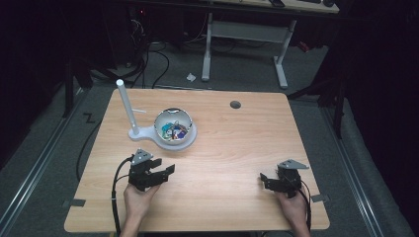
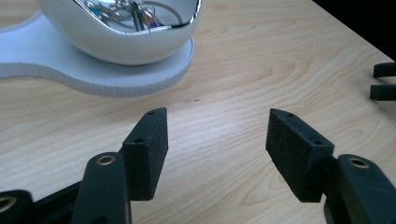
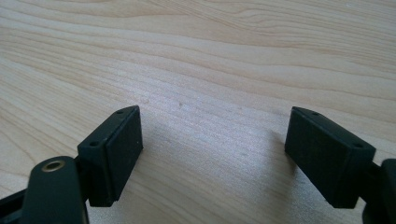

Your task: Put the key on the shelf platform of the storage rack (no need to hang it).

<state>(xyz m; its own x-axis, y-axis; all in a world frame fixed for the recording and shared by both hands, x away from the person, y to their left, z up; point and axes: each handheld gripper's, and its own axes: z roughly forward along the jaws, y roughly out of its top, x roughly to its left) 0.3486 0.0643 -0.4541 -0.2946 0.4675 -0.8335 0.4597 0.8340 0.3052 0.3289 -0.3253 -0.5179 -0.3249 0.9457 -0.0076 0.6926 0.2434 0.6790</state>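
Dark floor and the legs of another desk lie beyond a light wooden table (image 1: 237, 148), which carries everything in play. Toward its far left stands a shiny white bowl (image 1: 172, 125) holding a jumble of small coloured and metallic items (image 1: 174, 131); what they are cannot be told. That bowl sits on a flat white base (image 1: 148, 134), and from the base's left end, just beside the bowl, a white post (image 1: 125, 103) rises upright. Past the bowl, toward the table's far edge, is a round grey cable hole (image 1: 235, 104).

Nearest the bowl is the left gripper (image 1: 165, 170), held in the person's left hand (image 1: 140, 196) on the near side of the bowl, close to the base but not touching it. Its jaws stand wide apart with only bare wood between them (image 2: 217, 135), and the bowl and base rise just ahead of them.

Well away from the bowl, toward the table's near right corner, the right gripper (image 1: 263, 178) is held in the right hand (image 1: 292, 205). Its jaws are also spread and grip nothing (image 3: 212, 135), hanging over plain wood.
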